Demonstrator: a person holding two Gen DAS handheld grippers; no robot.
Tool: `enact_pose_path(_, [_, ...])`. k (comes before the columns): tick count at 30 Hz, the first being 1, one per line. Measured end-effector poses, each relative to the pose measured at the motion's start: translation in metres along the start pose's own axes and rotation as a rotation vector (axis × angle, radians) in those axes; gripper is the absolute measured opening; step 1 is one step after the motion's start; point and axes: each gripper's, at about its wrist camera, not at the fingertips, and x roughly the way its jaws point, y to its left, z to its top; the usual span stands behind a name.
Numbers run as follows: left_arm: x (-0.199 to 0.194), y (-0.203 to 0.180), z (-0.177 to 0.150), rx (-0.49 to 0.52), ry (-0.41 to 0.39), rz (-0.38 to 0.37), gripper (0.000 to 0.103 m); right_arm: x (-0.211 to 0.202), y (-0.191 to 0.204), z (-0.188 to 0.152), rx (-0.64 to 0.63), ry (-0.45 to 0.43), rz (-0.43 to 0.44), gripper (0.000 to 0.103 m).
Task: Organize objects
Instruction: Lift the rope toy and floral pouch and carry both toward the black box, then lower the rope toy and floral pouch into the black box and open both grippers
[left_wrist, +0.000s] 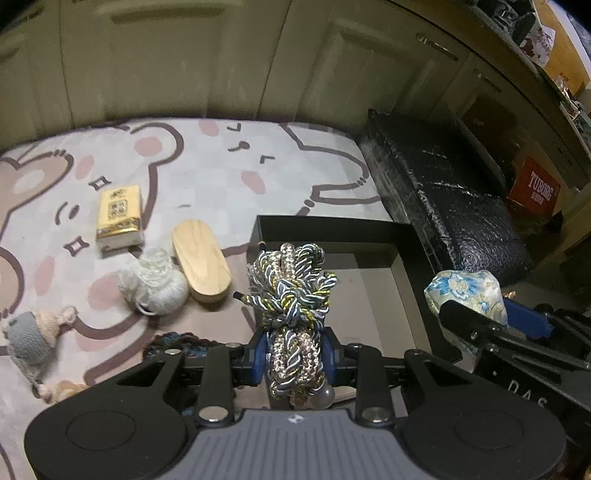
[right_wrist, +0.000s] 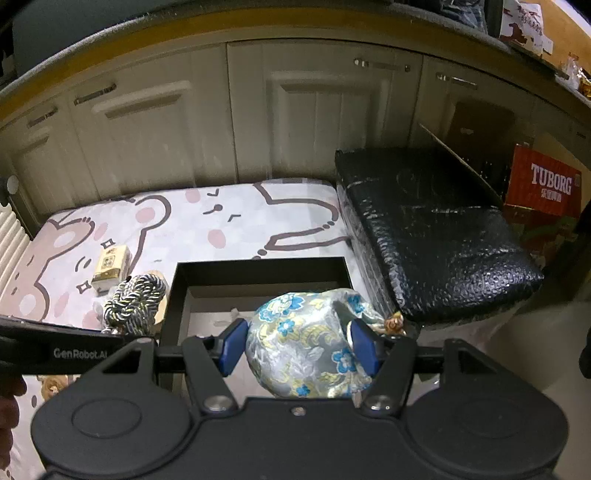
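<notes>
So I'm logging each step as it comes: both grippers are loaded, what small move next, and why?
Probably lower the right gripper a little and let go: its floral pouch already hangs over the open black box, whose floor looks bare. The left gripper, shut on the braided cord bundle, sits at the box's near-left edge, so it seems best to follow second.

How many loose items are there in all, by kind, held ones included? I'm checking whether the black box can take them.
Braided cord bundle, in the left gripper: 1
Floral fabric pouch, in the right gripper: 1
Yellow tissue pack: 1
Wooden oval block: 1
White yarn ball: 1
Knitted doll: 1
Total: 6
</notes>
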Motion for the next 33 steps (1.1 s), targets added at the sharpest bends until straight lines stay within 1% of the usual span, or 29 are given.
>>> enact_pose_path(5, [0.011, -0.003, 0.001, -0.001, 0.030, -0.004, 0.031, 0.010, -0.007, -0.002, 0.012, 0.023, -0.004, 0.062])
enact_pose_path(8, [0.019, -0.004, 0.002, -0.002, 0.052, 0.005, 0.031, 0.016, -0.010, -0.004, 0.030, 0.043, 0.012, 0.062])
enact_pose_path(12, [0.027, -0.001, 0.002, -0.016, 0.072, 0.002, 0.031, 0.025, -0.006, -0.006, 0.023, 0.063, 0.026, 0.062])
enact_pose_path(19, [0.030, 0.000, 0.003, -0.020, 0.061, -0.009, 0.031, 0.034, -0.001, -0.006, 0.019, 0.083, 0.047, 0.062])
enact_pose_path(21, [0.028, 0.000, 0.003, -0.020, 0.057, -0.018, 0.031, 0.036, -0.001, -0.005, 0.030, 0.086, 0.049, 0.062])
enact_pose_path(25, [0.024, -0.001, 0.003, -0.047, 0.069, -0.086, 0.031, 0.039, -0.005, -0.003, 0.067, 0.089, 0.047, 0.062])
enact_pose_path(27, [0.023, -0.003, 0.003, -0.042, 0.067, -0.106, 0.031, 0.039, -0.006, -0.003, 0.084, 0.088, 0.045, 0.062])
enact_pose_path(33, [0.030, -0.005, -0.003, -0.020, 0.067, -0.072, 0.032, 0.042, -0.008, -0.004, 0.092, 0.103, 0.043, 0.062])
